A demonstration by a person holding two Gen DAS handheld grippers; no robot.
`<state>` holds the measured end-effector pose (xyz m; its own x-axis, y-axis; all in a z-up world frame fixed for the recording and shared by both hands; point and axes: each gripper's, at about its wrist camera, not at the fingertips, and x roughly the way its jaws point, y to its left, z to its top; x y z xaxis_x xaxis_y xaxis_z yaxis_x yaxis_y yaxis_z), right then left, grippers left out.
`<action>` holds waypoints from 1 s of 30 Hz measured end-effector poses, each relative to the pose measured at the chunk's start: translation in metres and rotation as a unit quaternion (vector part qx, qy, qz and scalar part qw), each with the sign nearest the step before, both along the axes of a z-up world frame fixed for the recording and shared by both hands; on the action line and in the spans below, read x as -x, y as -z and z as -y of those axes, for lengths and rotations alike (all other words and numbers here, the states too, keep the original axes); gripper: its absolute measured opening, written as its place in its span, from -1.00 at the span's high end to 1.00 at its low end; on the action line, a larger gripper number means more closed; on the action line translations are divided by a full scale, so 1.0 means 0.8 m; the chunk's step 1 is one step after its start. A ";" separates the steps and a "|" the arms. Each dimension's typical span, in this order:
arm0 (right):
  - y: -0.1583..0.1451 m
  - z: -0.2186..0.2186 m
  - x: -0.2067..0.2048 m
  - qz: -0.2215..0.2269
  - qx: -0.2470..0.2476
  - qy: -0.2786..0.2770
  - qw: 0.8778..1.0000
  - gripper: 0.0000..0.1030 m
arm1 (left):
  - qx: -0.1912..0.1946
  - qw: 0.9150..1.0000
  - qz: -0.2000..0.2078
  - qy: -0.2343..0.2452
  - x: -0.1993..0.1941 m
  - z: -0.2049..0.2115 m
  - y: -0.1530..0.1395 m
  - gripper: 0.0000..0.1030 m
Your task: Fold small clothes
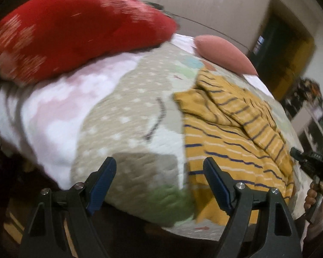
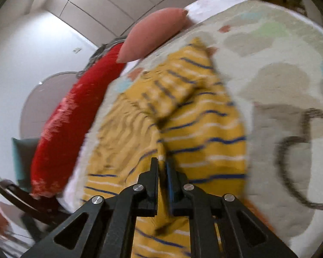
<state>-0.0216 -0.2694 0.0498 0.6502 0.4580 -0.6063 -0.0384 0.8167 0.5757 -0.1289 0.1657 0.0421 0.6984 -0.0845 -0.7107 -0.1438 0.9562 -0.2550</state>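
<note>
Left wrist view: left gripper (image 1: 159, 173) at bottom centre, jaws spread wide, nothing between them, hovering over the quilt (image 1: 127, 116). Striped garment (image 1: 236, 133), mustard with dark and white stripes, lying crumpled on the quilt to the right of the jaws; its near left edge just beside the right finger, not touching either pad as far as visible. Red pillow (image 1: 75, 34) filling the upper left, resting on a pink-and-white blanket (image 1: 53, 107). Pink cushion (image 1: 224, 53) at upper centre-right, beyond the garment. At the right edge, a hand (image 1: 312, 195) on a black handle, partly cut off by the frame.

Right wrist view: right gripper (image 2: 161, 165) at bottom centre, jaws drawn nearly together with only a narrow gap. A ridge of the garment (image 2: 204, 133) running up into that gap and continuing below the fingers; pinched there, it seems, though blur hides the contact itself. Rest of the garment spread ahead of the jaws toward upper centre, folded over on itself, on the quilt (image 2: 280, 81). Red pillow (image 2: 75, 124) along the left, pink cushion (image 2: 155, 32) at upper centre, chair (image 2: 17, 195) at lower left off the bed.
</note>
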 end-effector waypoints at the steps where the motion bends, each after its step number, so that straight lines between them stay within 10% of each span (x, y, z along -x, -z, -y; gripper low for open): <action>1: -0.001 0.010 0.005 0.011 0.003 0.000 1.000 0.46 | -0.006 1.000 -0.003 0.009 -0.007 0.008 0.002 -0.60; 4: -0.008 0.012 0.013 0.036 -0.004 -0.007 0.999 -0.08 | -0.010 0.999 -0.021 0.037 -0.029 0.033 0.016 -0.60; 13: 0.022 -0.036 -0.001 0.024 0.056 -0.055 0.997 -0.08 | -0.056 0.995 -0.046 0.067 -0.052 0.081 0.052 -0.60; 17: 0.028 -0.053 0.001 0.026 0.138 -0.060 0.988 0.72 | -0.070 0.994 -0.045 0.065 -0.050 0.080 0.054 -0.60; 27: 0.012 0.006 0.051 0.055 0.131 0.030 0.989 0.77 | -0.060 0.996 -0.047 0.054 -0.044 0.076 0.054 -0.62; 30: 0.018 0.017 0.062 0.067 0.124 0.047 0.989 0.52 | -0.057 0.996 -0.052 0.049 -0.041 0.080 0.054 -0.62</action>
<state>-0.0714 -0.2831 0.0355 0.7645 0.2409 -0.5979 -0.0189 0.9355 0.3528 -0.0957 0.1019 -0.0008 0.6127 -0.0630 -0.7878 -0.0678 0.9890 -0.1318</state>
